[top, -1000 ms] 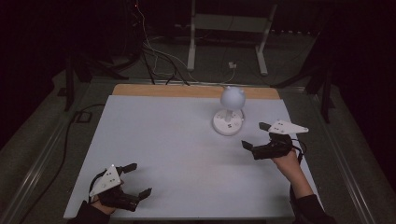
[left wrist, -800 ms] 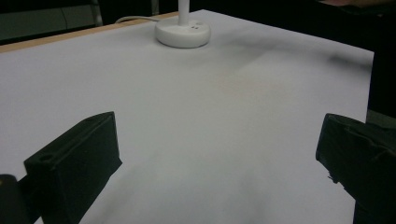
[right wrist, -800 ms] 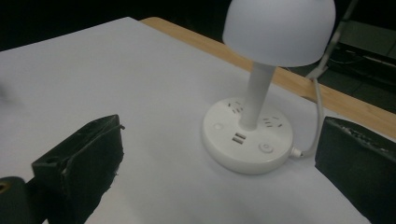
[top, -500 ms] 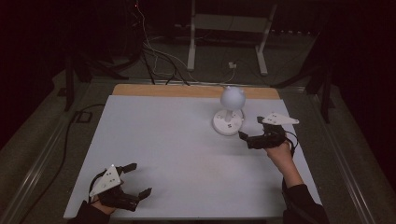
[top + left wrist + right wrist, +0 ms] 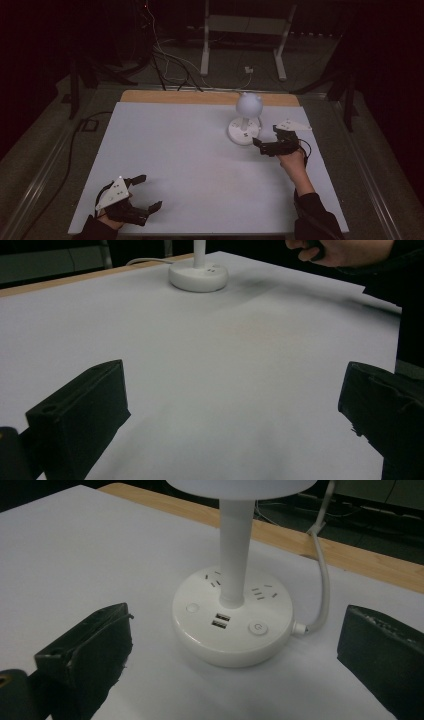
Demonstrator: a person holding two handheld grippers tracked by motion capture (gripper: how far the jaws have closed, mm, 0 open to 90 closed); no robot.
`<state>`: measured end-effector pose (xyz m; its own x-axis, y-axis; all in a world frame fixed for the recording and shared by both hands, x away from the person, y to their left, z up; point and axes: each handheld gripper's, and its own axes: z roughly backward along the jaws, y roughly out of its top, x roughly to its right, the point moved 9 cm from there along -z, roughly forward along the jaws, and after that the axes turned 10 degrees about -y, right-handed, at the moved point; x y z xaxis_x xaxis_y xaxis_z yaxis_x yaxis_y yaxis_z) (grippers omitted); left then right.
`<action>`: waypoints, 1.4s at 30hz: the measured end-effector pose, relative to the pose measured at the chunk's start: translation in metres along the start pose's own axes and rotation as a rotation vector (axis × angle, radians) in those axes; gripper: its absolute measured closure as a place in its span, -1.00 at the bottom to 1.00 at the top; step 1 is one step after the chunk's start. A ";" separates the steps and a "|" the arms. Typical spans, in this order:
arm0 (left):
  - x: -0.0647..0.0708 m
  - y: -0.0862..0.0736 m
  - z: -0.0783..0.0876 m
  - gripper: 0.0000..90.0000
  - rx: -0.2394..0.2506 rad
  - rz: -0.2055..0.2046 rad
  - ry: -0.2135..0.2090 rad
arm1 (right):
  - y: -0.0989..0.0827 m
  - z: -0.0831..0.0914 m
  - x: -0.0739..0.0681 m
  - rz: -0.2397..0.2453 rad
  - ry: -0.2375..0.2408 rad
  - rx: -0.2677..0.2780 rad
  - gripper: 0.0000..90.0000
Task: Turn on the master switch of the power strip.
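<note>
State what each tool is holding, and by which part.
Nothing. The right tool is open beside the lamp base; the left tool is open over bare table.

- Lamp base (image 5: 232, 625): power symbol on round btn (image 5: 257, 628), front right.
- No words, brands or nos. readable elsewhere.

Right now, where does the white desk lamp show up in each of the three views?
High view: the lamp stands right of centre, near the table's far wooden edge, just left of the right gripper.
Left gripper view: its base sits at top centre.
Right gripper view: centre, base and stem.
Shared landmark: the wooden edge.
</note>
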<state>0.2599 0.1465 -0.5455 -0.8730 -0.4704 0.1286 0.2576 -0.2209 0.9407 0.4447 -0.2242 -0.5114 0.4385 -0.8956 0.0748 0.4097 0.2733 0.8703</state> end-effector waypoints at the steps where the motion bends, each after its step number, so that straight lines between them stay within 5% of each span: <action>1: 0.000 0.000 0.000 -1.00 0.002 0.000 -0.001 | -0.001 -0.002 0.000 0.000 0.000 0.001 -0.98; 12: 0.000 0.000 0.000 -1.00 0.005 0.003 0.002 | -0.005 -0.019 0.010 -0.045 -0.088 0.011 -0.75; 15: -0.001 0.001 0.000 -1.00 0.009 0.001 0.005 | -0.008 -0.025 0.013 -0.041 -0.127 0.008 -0.48; 24: -0.001 0.001 0.001 -1.00 0.014 0.004 0.004 | -0.009 -0.031 0.016 -0.048 -0.138 0.012 0.01; 33: 0.000 0.001 0.001 -1.00 0.011 0.002 0.002 | -0.010 -0.039 0.014 -0.020 -0.182 -0.008 0.44; 42: 0.000 0.001 0.000 -1.00 0.007 0.003 -0.001 | -0.013 -0.048 0.009 0.062 -0.187 -0.039 0.93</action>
<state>0.2596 0.1465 -0.5447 -0.8726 -0.4704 0.1313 0.2571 -0.2139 0.9424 0.4818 -0.2189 -0.5458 0.3097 -0.9250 0.2201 0.4182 0.3404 0.8422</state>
